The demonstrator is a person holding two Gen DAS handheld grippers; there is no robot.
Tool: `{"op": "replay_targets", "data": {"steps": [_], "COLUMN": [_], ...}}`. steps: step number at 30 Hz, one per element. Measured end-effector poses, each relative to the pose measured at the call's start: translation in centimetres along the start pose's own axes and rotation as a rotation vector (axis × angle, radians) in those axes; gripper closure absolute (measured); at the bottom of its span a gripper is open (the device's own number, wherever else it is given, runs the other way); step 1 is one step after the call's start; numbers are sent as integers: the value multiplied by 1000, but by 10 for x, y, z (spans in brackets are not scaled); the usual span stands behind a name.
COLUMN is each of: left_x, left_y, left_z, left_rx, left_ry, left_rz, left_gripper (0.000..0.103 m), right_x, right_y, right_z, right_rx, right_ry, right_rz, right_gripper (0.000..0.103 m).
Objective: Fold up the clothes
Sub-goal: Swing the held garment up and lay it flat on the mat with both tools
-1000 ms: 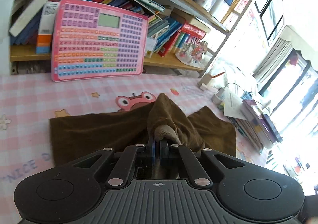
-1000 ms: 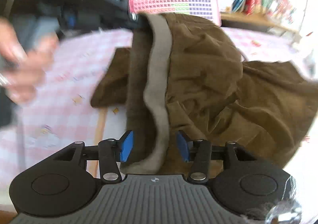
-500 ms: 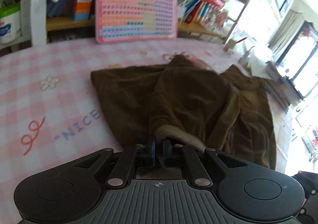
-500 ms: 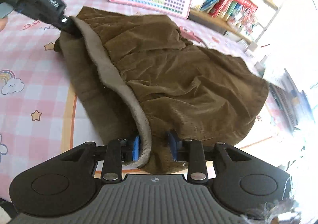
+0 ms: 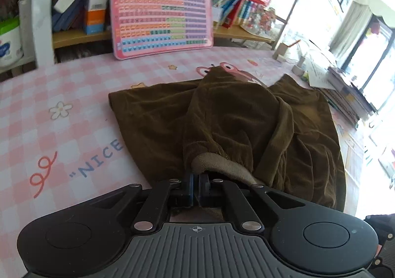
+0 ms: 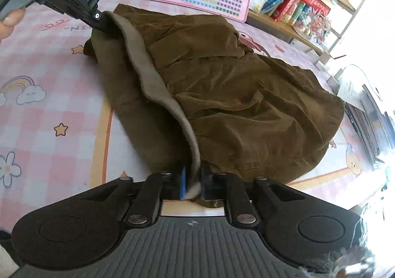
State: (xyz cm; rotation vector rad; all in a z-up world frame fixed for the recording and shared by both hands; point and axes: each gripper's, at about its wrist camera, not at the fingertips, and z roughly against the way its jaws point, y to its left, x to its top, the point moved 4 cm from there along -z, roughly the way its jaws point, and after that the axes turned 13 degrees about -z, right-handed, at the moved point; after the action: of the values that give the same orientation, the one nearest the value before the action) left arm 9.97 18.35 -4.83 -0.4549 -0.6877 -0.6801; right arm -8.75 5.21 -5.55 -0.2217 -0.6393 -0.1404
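A brown corduroy garment [image 5: 246, 125] with a beige lined waistband lies partly folded on the pink checked tablecloth [image 5: 61, 130]. My left gripper [image 5: 195, 188] is shut on one end of the waistband [image 5: 217, 163]. My right gripper [image 6: 192, 183] is shut on the other end of the waistband [image 6: 158, 85]. The garment [image 6: 234, 95] spreads away from it. The left gripper [image 6: 98, 19] shows at the upper left of the right wrist view, pinching the band's far end.
A pink keyboard toy [image 5: 160, 11] leans against a bookshelf [image 5: 246, 31] at the back of the table. Stacked papers and books [image 5: 340, 85] lie at the right edge. A white tub [image 5: 9, 41] stands at the far left.
Both grippers have pulled the waistband toward the near side of the table and lowered it. The right gripper has closed on the band. The garment now lies flatter.
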Motion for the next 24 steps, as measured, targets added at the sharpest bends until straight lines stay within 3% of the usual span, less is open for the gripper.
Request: {"op": "replay_targets", "data": {"steps": [4,5,7,10,13,17,19,21,22,24], "left_x": [9,15,32,67,115,211,269,322,343,360], "left_y": [13,18,31,27,-6,-73,-105,-125,-131,-136], "left_z": [32,48,84,100,59,-1,-8,17,39,88], "left_rx": [-44,-64,-133,-181,-213,-236,-247,-298,-334,-401], "left_ry": [-66,-113,-238,-301,-263,-280,-352,-481,-562,-699], "left_rz": [128,176,309,348,275,88,20,-2,-9,-44], "left_gripper": [101,101,101,101,101,101,101,101,101,101], "right_x": [17,24,40,66,93,141,175,208,223,238], "right_y": [-27,-34,-46,-64,-89,-154,-188,-207,-214,-210], "right_z": [14,26,52,82,83,65,70,105,127,183], "right_rx": [112,191,428,666,458,11,-186,-330,-389,-423], "right_ry": [34,32,76,59,-62,-259,-373,-521,-600,-748], "right_rz": [-132,-175,-262,-310,-200,-71,-46,-44,-45,-39], "right_gripper": [98,98,98,99,99,99,99,99,99,99]}}
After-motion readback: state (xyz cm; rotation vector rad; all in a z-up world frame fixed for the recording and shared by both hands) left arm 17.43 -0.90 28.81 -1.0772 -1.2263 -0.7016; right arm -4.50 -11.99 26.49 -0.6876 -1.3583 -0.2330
